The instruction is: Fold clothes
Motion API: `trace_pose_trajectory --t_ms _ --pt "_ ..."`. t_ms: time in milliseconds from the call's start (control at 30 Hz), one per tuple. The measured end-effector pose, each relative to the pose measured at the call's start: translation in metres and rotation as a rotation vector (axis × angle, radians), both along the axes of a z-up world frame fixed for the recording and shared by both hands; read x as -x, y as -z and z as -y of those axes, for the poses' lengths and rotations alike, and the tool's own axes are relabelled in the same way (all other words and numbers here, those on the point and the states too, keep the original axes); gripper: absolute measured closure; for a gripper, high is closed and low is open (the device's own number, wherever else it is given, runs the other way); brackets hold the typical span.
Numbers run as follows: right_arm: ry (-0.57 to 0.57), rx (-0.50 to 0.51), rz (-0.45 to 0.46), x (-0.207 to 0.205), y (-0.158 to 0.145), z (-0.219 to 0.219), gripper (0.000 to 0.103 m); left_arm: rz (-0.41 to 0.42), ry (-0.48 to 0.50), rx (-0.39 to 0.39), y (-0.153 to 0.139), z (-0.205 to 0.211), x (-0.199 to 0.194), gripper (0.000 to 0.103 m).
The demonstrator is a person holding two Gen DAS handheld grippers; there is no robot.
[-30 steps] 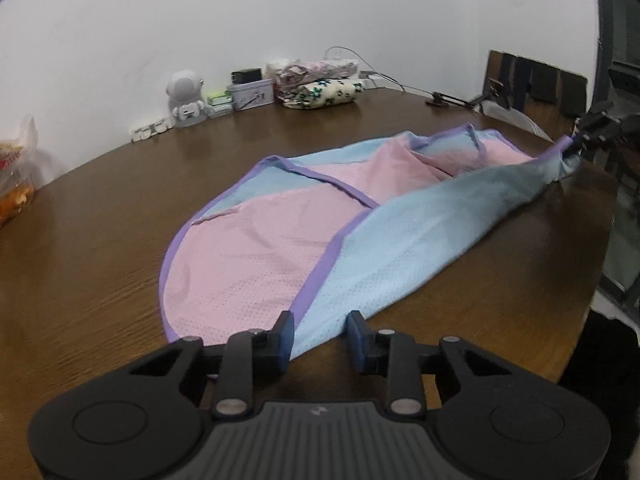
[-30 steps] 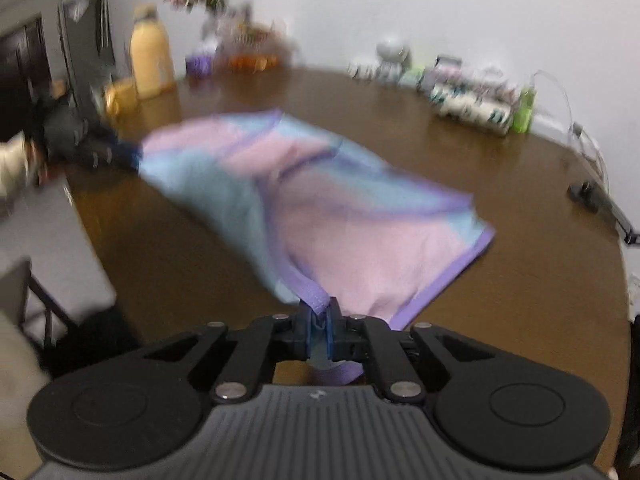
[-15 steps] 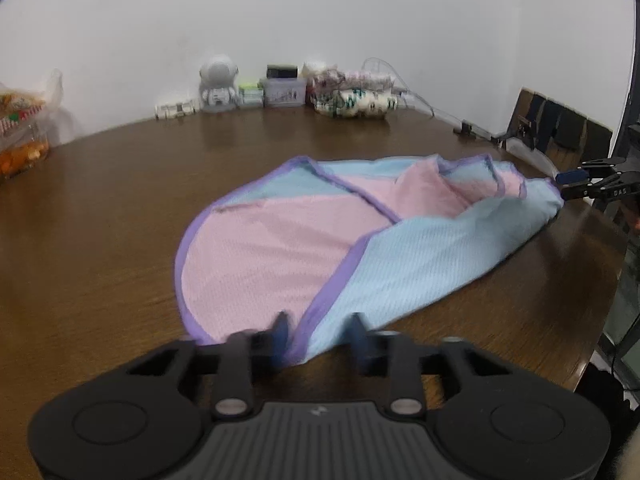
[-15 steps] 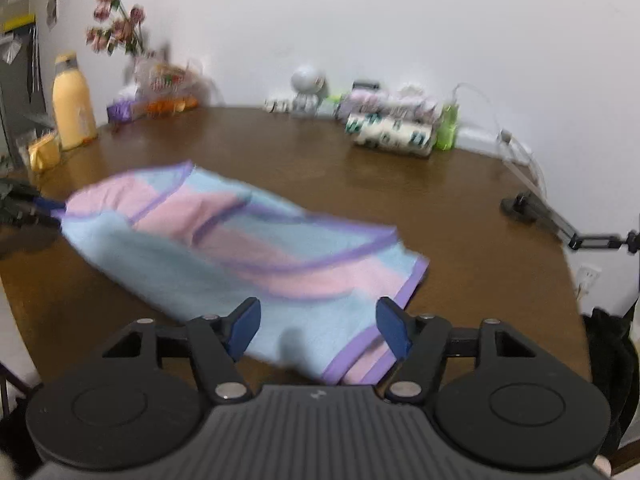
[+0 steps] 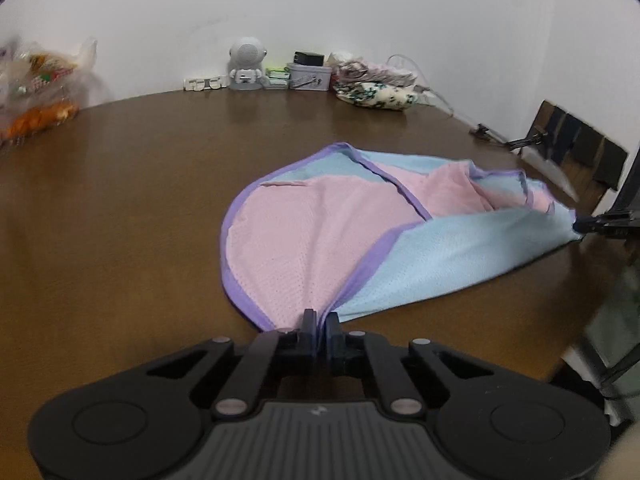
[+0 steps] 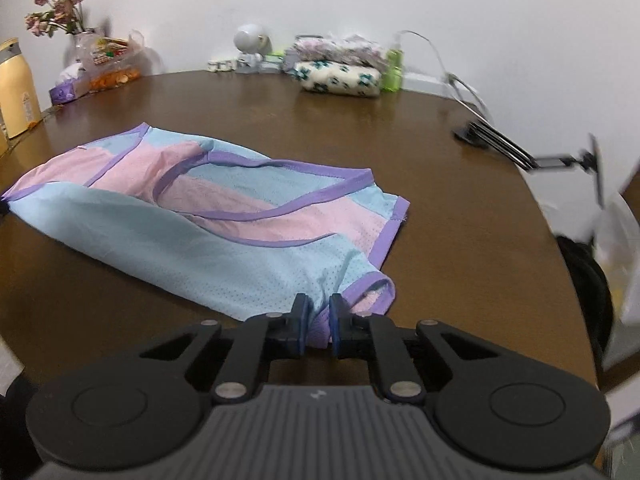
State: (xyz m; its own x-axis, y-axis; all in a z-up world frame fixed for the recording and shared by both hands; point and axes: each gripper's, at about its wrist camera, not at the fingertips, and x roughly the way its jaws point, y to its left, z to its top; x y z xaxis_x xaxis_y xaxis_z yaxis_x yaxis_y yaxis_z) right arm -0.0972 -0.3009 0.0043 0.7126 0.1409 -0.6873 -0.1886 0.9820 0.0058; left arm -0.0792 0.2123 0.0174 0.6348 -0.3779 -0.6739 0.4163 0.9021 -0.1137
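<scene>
Already both ends of the garment [image 5: 320,236] are taken up, so the grasp looks done and the fold itself is, by my reading, yet to be made. Through the left wrist camera, the left gripper [image 5: 321,326] is clenched on the near tip where the pink and blue panels meet at the purple binding. The garment lies spread across the table [image 5: 120,208], its blue half partly lapped over the pink. At the far end the right gripper [image 5: 580,225] meets the blue corner just beside the table edge. Bare wood lies to the left; a toy [image 5: 246,66] and folded cloths [image 5: 374,90] sit well apart by the wall.

Through the right wrist camera, the right gripper [image 6: 319,314] has blue fabric bunched between its fingers, closed on the garment [image 6: 224,216] with a narrow gap. Open table lies ahead and to the right, though a stand [image 6: 492,140] sits near that rim. A bottle [image 6: 18,88] stands far left.
</scene>
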Motion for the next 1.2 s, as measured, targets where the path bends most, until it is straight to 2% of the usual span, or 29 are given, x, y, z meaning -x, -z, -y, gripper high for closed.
trace_pose_trajectory --t_ms 133,233,300,333,367,400,500,633,667,700,733,767,867,1033,1100,1133,1167,1200 --pt "0.058 -0.024 -0.005 0.022 -0.003 0.017 0.092 0.026 -0.022 0.006 -0.006 0.01 0.01 0.094" --pt "0.025 -0.036 0.08 0.029 -0.016 0.009 0.089 0.077 -0.017 0.056 -0.021 0.015 0.001 0.09" --pt "-0.067 -0.083 0.18 0.034 -0.027 -0.006 0.082 0.09 0.021 0.109 -0.031 0.025 -0.01 0.078" --pt "-0.112 -0.111 0.203 0.033 -0.03 -0.015 0.074 0.091 0.046 0.121 -0.032 0.034 -0.016 0.067" --pt "-0.168 -0.133 0.198 0.028 -0.029 -0.027 0.072 0.091 0.072 0.129 -0.032 0.045 -0.021 0.06" --pt "-0.229 -0.153 0.187 0.021 -0.026 -0.04 0.072 0.082 0.111 0.125 -0.028 0.06 -0.028 0.061" --pt "-0.391 -0.081 0.136 -0.001 -0.008 -0.083 0.072 0.059 0.175 0.079 -0.012 0.093 -0.043 0.061" --pt "-0.474 -0.052 0.087 -0.02 0.008 -0.103 0.071 0.026 0.225 0.1 0.001 0.108 -0.051 0.064" --pt "-0.481 -0.05 0.097 -0.022 0.011 -0.103 0.071 0.029 0.241 0.099 0.005 0.109 -0.05 0.082" --pt "-0.482 -0.063 0.093 -0.023 0.01 -0.1 0.071 0.031 0.243 0.097 0.007 0.11 -0.049 0.095" --pt "-0.481 -0.079 0.086 -0.024 0.009 -0.098 0.082 0.033 0.24 0.096 0.01 0.112 -0.048 0.102" --pt "-0.48 -0.096 0.078 -0.026 0.008 -0.095 0.096 0.041 0.228 0.102 0.01 0.112 -0.048 0.103" --pt "-0.48 -0.091 0.102 -0.023 0.002 -0.095 0.099 0.074 0.208 0.126 0.007 0.112 -0.049 0.103" --pt "-0.437 -0.086 0.132 -0.023 -0.003 -0.098 0.099 0.116 0.189 0.105 0.001 0.12 -0.052 0.103" --pt "-0.406 -0.07 0.127 -0.027 -0.001 -0.1 0.094 0.116 0.147 0.065 0.008 0.122 -0.056 0.102" --pt "-0.4 -0.043 0.125 -0.028 0.002 -0.103 0.088 0.112 0.135 0.056 0.011 0.121 -0.057 0.1" --pt "-0.398 -0.011 0.124 -0.027 0.005 -0.107 0.079 0.105 0.117 0.05 0.013 0.118 -0.058 0.092" --pt "-0.397 0.023 0.146 -0.023 0.004 -0.111 0.074 0.109 0.094 0.056 0.011 0.112 -0.056 0.09"
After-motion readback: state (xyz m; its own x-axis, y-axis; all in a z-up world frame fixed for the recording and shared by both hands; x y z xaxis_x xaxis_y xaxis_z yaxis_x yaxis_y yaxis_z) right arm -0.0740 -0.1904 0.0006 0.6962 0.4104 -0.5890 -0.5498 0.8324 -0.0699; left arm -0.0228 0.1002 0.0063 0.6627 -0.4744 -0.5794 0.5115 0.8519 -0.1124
